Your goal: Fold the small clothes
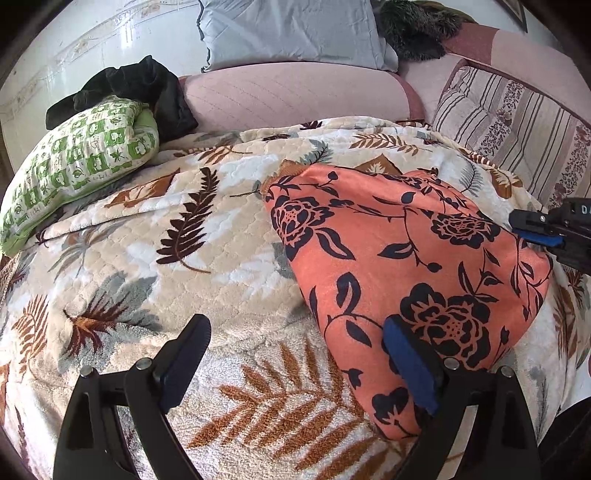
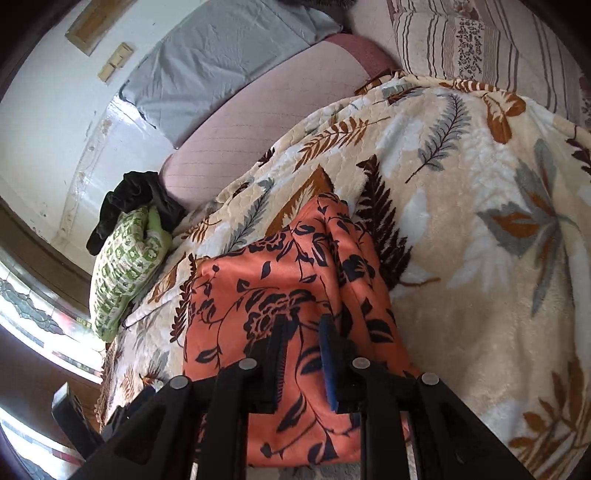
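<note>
I saw the orange cloth with black flowers [image 1: 406,266] lying folded on the leafy blanket [image 1: 184,236] that covered the bed. It sat on the right side of the blanket in the left wrist view.

My left hand-held gripper [image 1: 295,354] was spread wide. Its left finger was over bare blanket. Its right finger, with the blue pad [image 1: 410,365], sat at the near edge of the orange cloth. It was not pinching anything.

My right hand-held gripper [image 2: 304,347] had its two fingers close together over the orange cloth [image 2: 280,295]. A bit of cloth showed in the small gap between them. I could not tell if they were really pinching it. In the left wrist view, that same right hand-held gripper [image 1: 535,229] poked in from the right and touched the far right edge of the cloth.

A green and white pillow [image 1: 77,166] lay at the far left of the bed, with a black garment [image 1: 129,85] bunched up behind it. A pink bolster [image 1: 288,96] ran along the head of the bed. A gray pillow [image 1: 291,33] leaned above it. A striped pillow [image 1: 517,125] lay at the far right.
</note>
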`<state>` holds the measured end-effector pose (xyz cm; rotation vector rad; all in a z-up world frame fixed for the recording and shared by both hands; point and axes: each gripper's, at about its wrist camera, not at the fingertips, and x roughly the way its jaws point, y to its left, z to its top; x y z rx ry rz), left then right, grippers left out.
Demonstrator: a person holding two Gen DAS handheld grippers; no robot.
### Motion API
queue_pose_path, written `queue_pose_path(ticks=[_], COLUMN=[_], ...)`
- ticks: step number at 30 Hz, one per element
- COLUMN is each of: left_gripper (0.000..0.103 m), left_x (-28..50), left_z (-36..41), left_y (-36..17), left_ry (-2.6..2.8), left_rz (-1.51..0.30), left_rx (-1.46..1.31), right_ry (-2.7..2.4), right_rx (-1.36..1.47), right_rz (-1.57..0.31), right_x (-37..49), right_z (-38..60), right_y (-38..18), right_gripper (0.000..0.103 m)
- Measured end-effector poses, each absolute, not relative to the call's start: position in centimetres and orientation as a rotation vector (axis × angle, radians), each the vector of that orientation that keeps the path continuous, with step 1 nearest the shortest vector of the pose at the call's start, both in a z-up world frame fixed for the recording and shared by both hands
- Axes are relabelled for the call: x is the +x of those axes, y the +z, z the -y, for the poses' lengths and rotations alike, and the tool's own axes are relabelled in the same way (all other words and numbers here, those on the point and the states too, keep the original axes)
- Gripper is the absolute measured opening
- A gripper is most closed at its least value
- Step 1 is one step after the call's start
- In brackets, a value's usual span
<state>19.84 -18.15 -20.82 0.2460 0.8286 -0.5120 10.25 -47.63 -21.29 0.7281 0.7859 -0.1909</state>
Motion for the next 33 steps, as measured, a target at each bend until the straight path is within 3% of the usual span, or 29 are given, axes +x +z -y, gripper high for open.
queue_pose_path(ticks=[4,11,18,28,33], left_gripper=[0.096,0.096,0.096,0.096,0.096], left_x=[20.1,19.7,19.8,19.7,19.9], left_z=[17.9,17.3,16.3,16.6,17.1], left_y=[-22.1,-20.8,-18.3,-18.5,-19.3], left_ry=[-0.501,-0.503,-0.48,-0.485,-0.483], left_rz=[-0.889,-0.857,-0.779,-0.784,-0.804], left_rx=[0.229,0.217,0.167,0.202,0.226], right_ry=[-0.218,-0.217,-0.136,-0.156,-0.144], right_rx=[0.706,0.667,0.589,0.615,0.626], right_rz=[-0.963,-0.944,-0.717,-0.921,-0.934], right_x=[9.1,9.1,9.7,13.4,13.6], right_z=[46.6,46.7,44.8,42.5,43.0], right_y=[-25.7,-24.1,-19.7,-24.1,-24.4], right_gripper=[0.024,0.023,0.025,0.026,0.026])
